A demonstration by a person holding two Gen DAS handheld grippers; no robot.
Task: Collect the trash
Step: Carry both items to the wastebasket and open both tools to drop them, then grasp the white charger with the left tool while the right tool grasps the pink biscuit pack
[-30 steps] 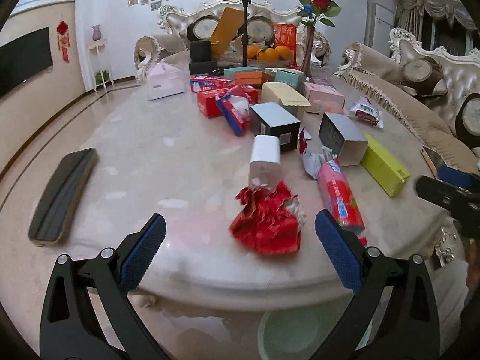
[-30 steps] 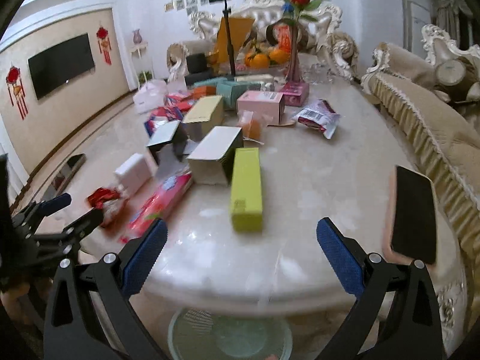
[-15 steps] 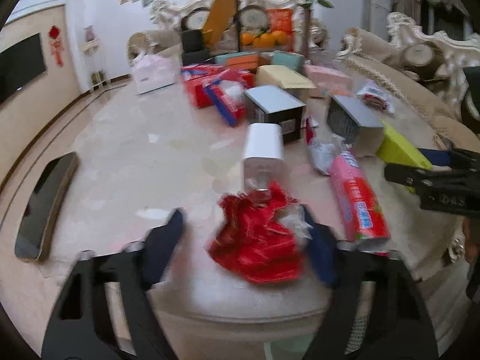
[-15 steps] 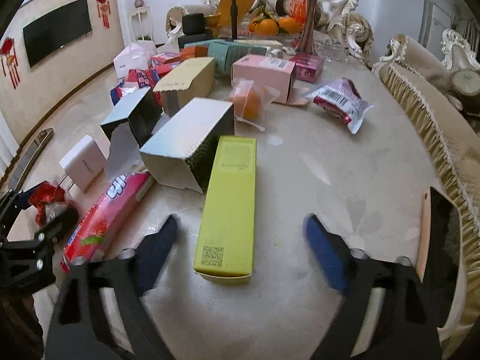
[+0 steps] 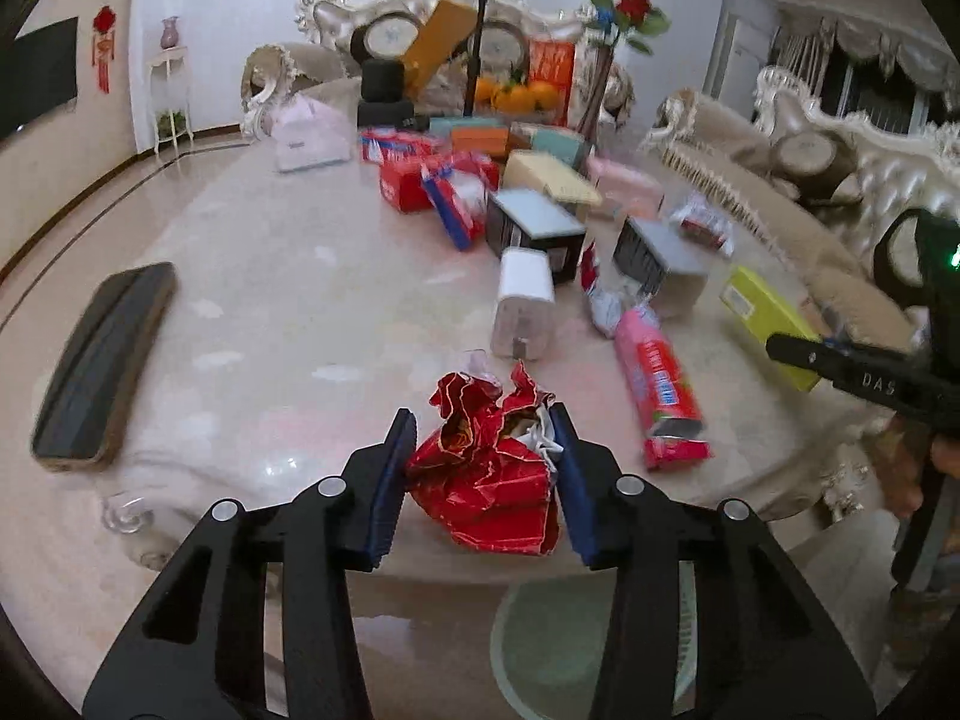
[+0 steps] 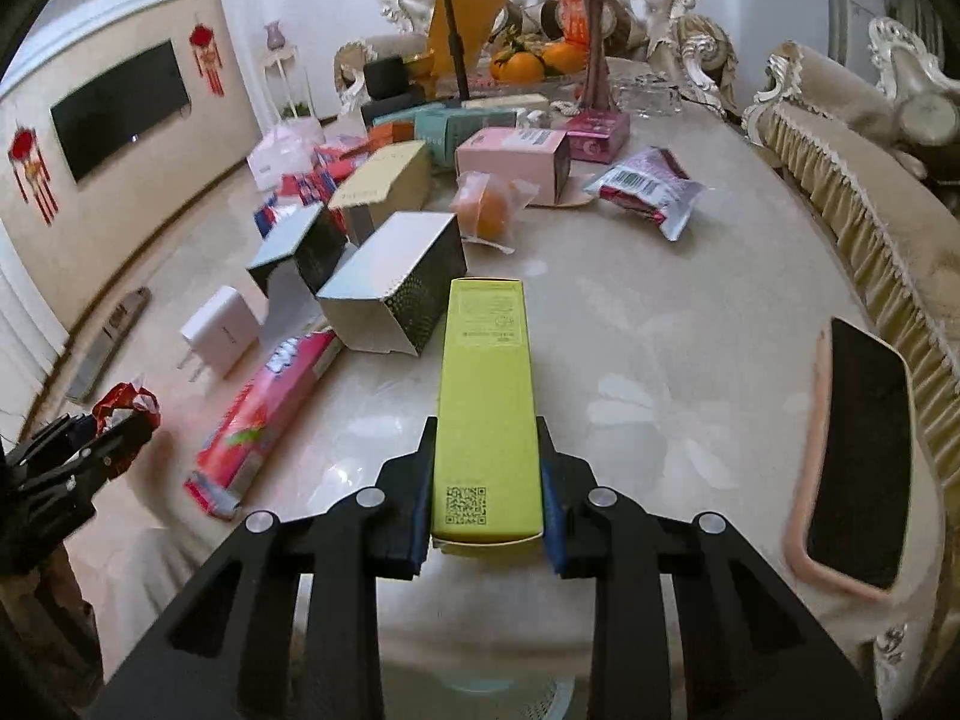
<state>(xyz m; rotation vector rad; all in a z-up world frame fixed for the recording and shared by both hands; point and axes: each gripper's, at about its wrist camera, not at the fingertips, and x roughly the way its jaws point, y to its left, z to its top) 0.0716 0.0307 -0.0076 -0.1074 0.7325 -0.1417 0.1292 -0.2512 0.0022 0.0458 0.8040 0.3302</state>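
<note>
My left gripper (image 5: 483, 438) is shut on a crumpled red wrapper (image 5: 486, 468) at the near edge of the marble table (image 5: 270, 312). My right gripper (image 6: 485, 450) is shut on the near end of a long yellow-green box (image 6: 486, 396) lying on the table. The wrapper and left gripper also show at the left of the right wrist view (image 6: 123, 408). The yellow-green box shows at the right of the left wrist view (image 5: 765, 324), with the right gripper's black finger across it.
A pale green bin (image 5: 558, 648) stands on the floor below the table edge. A pink-red snack pack (image 5: 657, 384), white box (image 5: 522, 312), grey boxes (image 6: 396, 294) and other packets lie on the table. A phone (image 6: 852, 450) lies right, a dark remote (image 5: 102, 360) left.
Both grippers moved forward to the table and closed: the left on the red wrapper, the right on the yellow-green box. Both were open a second ago.
</note>
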